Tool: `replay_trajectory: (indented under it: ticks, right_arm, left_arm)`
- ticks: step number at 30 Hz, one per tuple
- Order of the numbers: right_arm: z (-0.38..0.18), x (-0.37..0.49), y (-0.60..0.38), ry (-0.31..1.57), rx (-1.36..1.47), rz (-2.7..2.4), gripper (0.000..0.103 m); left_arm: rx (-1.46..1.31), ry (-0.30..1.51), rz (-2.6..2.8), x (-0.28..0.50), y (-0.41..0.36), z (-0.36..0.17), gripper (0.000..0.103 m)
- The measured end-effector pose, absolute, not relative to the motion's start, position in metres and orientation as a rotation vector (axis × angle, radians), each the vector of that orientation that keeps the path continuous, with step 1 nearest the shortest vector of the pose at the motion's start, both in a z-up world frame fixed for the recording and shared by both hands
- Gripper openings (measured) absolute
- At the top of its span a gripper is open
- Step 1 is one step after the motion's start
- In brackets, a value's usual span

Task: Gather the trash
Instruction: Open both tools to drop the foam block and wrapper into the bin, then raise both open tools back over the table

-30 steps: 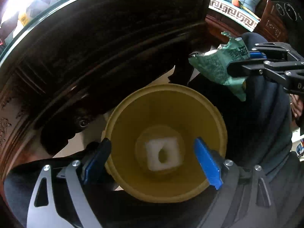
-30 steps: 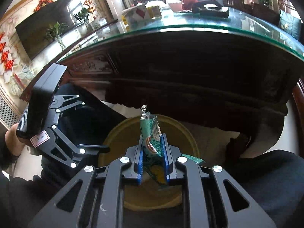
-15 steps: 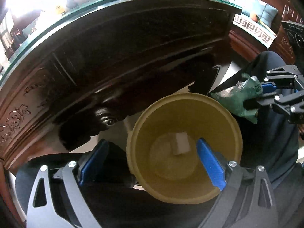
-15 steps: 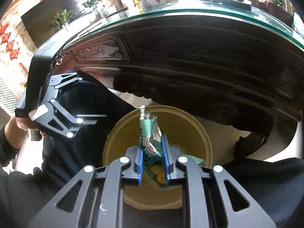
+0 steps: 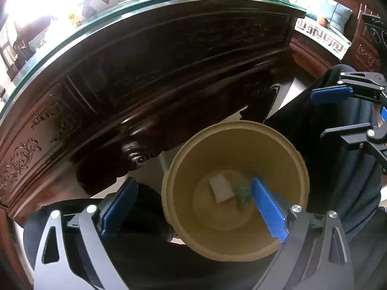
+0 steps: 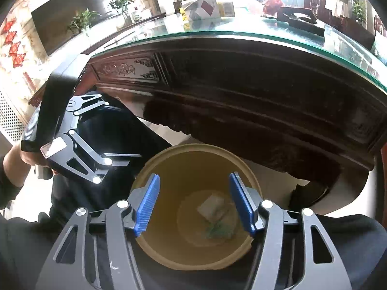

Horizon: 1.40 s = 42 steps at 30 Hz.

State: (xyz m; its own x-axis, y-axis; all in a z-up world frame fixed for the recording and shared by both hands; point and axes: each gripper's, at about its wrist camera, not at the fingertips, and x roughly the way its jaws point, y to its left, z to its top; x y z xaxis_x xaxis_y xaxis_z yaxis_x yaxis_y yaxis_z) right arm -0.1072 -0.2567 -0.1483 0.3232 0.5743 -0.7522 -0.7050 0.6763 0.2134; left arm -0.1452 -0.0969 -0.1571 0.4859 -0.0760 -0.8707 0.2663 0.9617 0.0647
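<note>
dark carved wooden table (image 5: 169,55) with a glass top (image 6: 241,32), filling the upper half of both views; small boxes (image 6: 208,8) and a dark object (image 6: 300,20) stand on the glass toward its far edge, blurred by glare. person's dark-clothed legs (image 5: 343,169) on either side of the bin. yellow round trash bin (image 5: 285,142), on the pale floor just below the table's carved front edge, open mouth upward, seen from above in both views. left gripper (image 5: 193,205), held over the bin's left rim, jaws spread wide with nothing between the blue pads (image 5: 268,210); one pad lies outside the rim over the leg, the other over the bin's interior. right gripper (image 6: 194,205), directly above the bin's mouth, jaws likewise wide apart and holding nothing, its blue pads (image 6: 147,205) framing the bin floor; in the left wrist view it (image 5: 338,113) shows at the right edge, beyond the bin's rim. white square piece of trash (image 6: 210,207), lying flat on the bin floor near its centre. green wrapper (image 6: 217,229), crumpled, on the bin floor just beside the white piece, on the side nearer the person; whether the two touch cannot be told. in the left wrist view the wrapper (image 5: 243,193) is partly hidden by the pad.
</note>
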Motion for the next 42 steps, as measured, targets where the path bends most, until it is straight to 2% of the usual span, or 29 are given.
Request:
replay_trajectory:
  ticks: [5, 7, 11, 14, 17, 25, 29, 35, 38, 41, 42]
  right_arm:
    - [-0.148, -0.108, -0.256, 0.912, -0.149, 0.848, 0.059]
    - [-0.145, -0.108, -0.259, 0.892, -0.129, 0.860, 0.062]
    - [-0.127, -0.109, -0.267, 0.767, -0.097, 0.850, 0.085]
    - [-0.103, -0.104, -0.276, 0.636, -0.079, 0.814, 0.095]
    - [-0.082, -0.093, -0.281, 0.555, -0.060, 0.786, 0.095]
    - [-0.046, -0.043, -0.281, 0.464, 0.029, 0.813, 0.095]
    - [-0.046, -0.016, -0.272, 0.514, 0.087, 0.825, 0.095]
    - [-0.052, 0.008, -0.268, 0.579, 0.139, 0.848, 0.095]
    - [-0.054, 0.014, -0.269, 0.593, 0.152, 0.854, 0.095]
    - [-0.056, 0.021, -0.273, 0.610, 0.172, 0.858, 0.095]
    - [-0.057, 0.024, -0.274, 0.619, 0.183, 0.860, 0.095]
  left_arm:
    - [0.187, 1.038, -0.208, -0.144, -0.094, -0.156, 0.094]
    - [0.182, 1.021, -0.205, -0.143, -0.093, -0.152, 0.094]
    - [0.187, 0.933, -0.173, -0.137, -0.088, -0.129, 0.094]
    - [0.171, 0.842, -0.139, -0.129, -0.080, -0.102, 0.094]
    - [0.147, 0.742, -0.097, -0.117, -0.068, -0.069, 0.099]
    - [0.218, 0.525, -0.060, -0.065, -0.048, 0.003, 0.099]
    - [0.301, 0.474, -0.142, -0.031, -0.046, 0.011, 0.099]
    - [0.315, 0.523, -0.264, 0.016, -0.043, 0.001, 0.098]
    - [0.322, 0.548, -0.310, 0.035, -0.043, -0.003, 0.091]
    - [0.349, 0.583, -0.325, 0.047, -0.042, -0.010, 0.070]
    - [0.366, 0.599, -0.325, 0.052, -0.043, -0.015, 0.059]
